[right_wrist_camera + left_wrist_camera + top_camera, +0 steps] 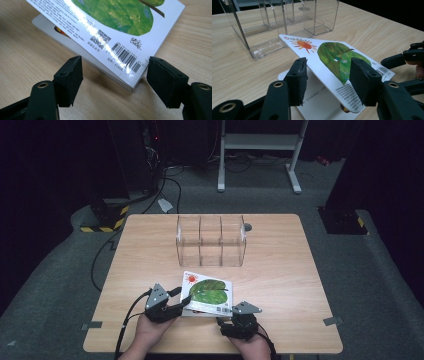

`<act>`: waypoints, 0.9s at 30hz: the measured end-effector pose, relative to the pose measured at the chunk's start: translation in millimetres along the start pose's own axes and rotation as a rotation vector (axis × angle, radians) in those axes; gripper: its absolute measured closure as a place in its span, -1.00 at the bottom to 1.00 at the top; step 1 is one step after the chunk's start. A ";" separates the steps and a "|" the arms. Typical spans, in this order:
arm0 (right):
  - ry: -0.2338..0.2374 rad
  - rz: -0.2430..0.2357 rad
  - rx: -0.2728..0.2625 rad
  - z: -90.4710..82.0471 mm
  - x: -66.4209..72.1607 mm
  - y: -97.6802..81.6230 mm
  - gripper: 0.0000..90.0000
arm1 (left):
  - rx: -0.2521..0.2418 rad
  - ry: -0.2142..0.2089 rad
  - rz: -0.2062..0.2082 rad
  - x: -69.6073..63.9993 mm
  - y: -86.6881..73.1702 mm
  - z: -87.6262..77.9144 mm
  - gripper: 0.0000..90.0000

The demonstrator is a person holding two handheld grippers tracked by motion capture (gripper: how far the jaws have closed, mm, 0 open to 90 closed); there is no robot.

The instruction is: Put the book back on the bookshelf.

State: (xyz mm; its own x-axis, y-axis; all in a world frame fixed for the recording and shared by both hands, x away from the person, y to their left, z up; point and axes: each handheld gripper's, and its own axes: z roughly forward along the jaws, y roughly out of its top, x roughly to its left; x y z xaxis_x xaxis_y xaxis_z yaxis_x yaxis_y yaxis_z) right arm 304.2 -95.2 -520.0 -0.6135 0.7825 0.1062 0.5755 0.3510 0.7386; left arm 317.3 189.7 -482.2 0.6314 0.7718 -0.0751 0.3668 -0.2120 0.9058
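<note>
A thin book [210,292] with a green leaf and an orange sun on its white cover lies near the table's front edge. In the left gripper view its cover [332,55] stands tilted up off the pages below. The cover's edge rests on one pad [298,75] of my left gripper [328,75], which is open with the cover slanting through the gap. From above, the left gripper [181,299] sits at the book's left front corner. My right gripper [226,319] is open at the right front corner, its jaws [115,75] either side of the barcode corner [125,58] without touching it.
A clear plastic organiser [211,240] with three compartments stands behind the book at mid-table, close to the book's far corner [262,25]. The wooden table [280,270] has bare surface to the right and left. The right gripper's fingers [409,57] show at the edge of the left gripper view.
</note>
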 end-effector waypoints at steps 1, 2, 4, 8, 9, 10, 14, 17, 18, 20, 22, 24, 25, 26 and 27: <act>-0.006 0.010 -0.003 0.0 1.3 0.5 -0.36 | 0.000 -0.002 -0.002 0.3 0.1 -0.1 0.07; -0.018 0.000 -0.005 1.0 1.7 0.9 -0.35 | -0.001 -0.003 -0.001 0.7 0.2 -0.2 0.07; -0.042 -0.005 0.002 2.9 3.0 1.9 -0.32 | -0.003 -0.006 -0.007 0.9 0.2 -0.1 0.07; -0.052 0.013 -0.019 2.1 2.2 1.9 -0.22 | -0.004 -0.018 -0.030 2.6 -0.3 0.5 0.07; -0.051 0.013 -0.023 1.9 2.1 1.7 -0.21 | -0.004 -0.018 -0.030 2.6 -0.3 0.5 0.06; -0.050 0.012 -0.026 1.7 1.9 1.7 -0.20 | 0.000 -0.025 -0.045 4.4 -0.7 1.1 0.05; -0.044 0.015 -0.027 1.7 2.2 1.6 -0.18 | 0.019 -0.040 -0.104 11.0 -1.6 4.9 -0.05; -0.042 0.013 -0.026 2.0 1.7 1.3 -0.18 | 0.039 -0.056 -0.142 14.6 -2.2 10.4 -0.09; -0.043 0.020 -0.024 1.9 2.4 1.2 -0.18 | 0.039 -0.056 -0.142 14.6 -2.2 10.4 -0.09; -0.045 0.021 -0.020 2.1 2.9 1.1 -0.18 | 0.064 -0.081 -0.155 14.9 -1.9 17.5 -0.09; -0.049 0.011 -0.019 2.7 2.8 0.9 -0.18 | 0.078 -0.107 -0.169 16.3 -2.5 21.6 -0.07; -0.050 0.009 -0.013 2.9 3.2 0.9 -0.19 | 0.096 -0.110 -0.170 16.7 -3.5 23.4 -0.02; -0.043 0.010 -0.011 2.9 2.4 0.8 -0.21 | 0.102 -0.103 -0.159 16.8 -4.1 24.0 0.03; -0.034 0.007 -0.011 2.7 1.4 0.8 -0.23 | 0.111 -0.102 -0.155 17.4 -4.8 24.6 0.04; -0.018 0.027 -0.002 1.7 1.6 0.2 -0.26 | 0.120 -0.102 -0.154 18.5 -5.6 25.0 0.04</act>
State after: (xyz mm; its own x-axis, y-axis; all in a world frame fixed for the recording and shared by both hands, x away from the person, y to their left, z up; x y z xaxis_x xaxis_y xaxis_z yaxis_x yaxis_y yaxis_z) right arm 304.3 -93.0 -520.8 -0.5878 0.8009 0.1140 0.5906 0.3286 0.7370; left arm 344.0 190.1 -499.1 0.6255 0.7371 -0.2559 0.5392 -0.1712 0.8246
